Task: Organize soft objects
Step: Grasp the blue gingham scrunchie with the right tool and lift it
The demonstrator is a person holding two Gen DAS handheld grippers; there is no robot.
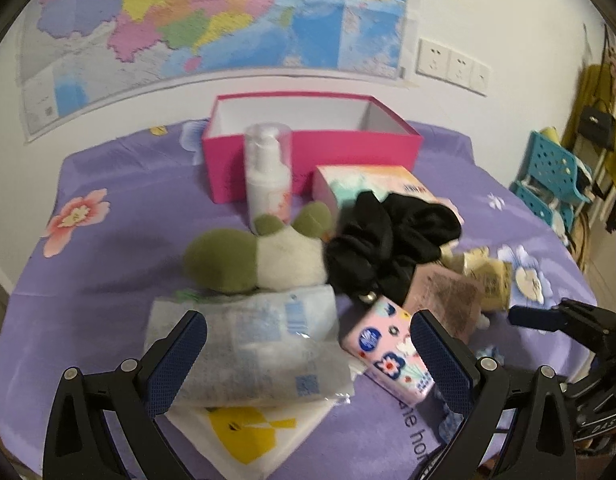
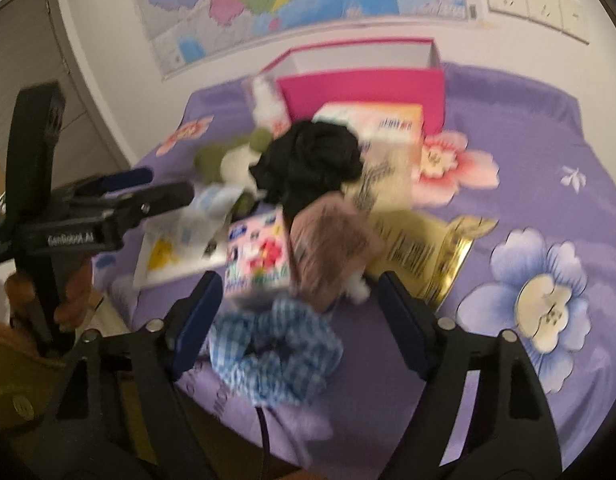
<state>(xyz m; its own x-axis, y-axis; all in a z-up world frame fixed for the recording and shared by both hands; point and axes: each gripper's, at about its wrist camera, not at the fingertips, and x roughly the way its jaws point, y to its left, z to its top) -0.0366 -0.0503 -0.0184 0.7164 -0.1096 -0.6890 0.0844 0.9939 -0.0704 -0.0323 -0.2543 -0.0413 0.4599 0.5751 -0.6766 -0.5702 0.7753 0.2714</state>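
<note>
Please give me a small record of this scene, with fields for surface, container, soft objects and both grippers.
surface: purple floral sheet
container: pink box, open, at the back near the wall
soft objects: green and white plush toy; black cloth; blue checked scrunchie
left gripper: open, over a clear plastic packet
right gripper: open, around the scrunchie

A purple bedsheet (image 1: 120, 184) printed with pink and blue flowers is seen. On it, an open box (image 1: 308, 152) is coloured hot pink outside and white inside. In front of that box, a plush toy (image 1: 260, 256) is shown in olive green and cream, beside a black scrunchie (image 1: 392, 240). A blue-and-white gingham scrunchie (image 2: 276, 352) and a pink floral tissue pack (image 2: 258, 256) are seen nearer.
</note>
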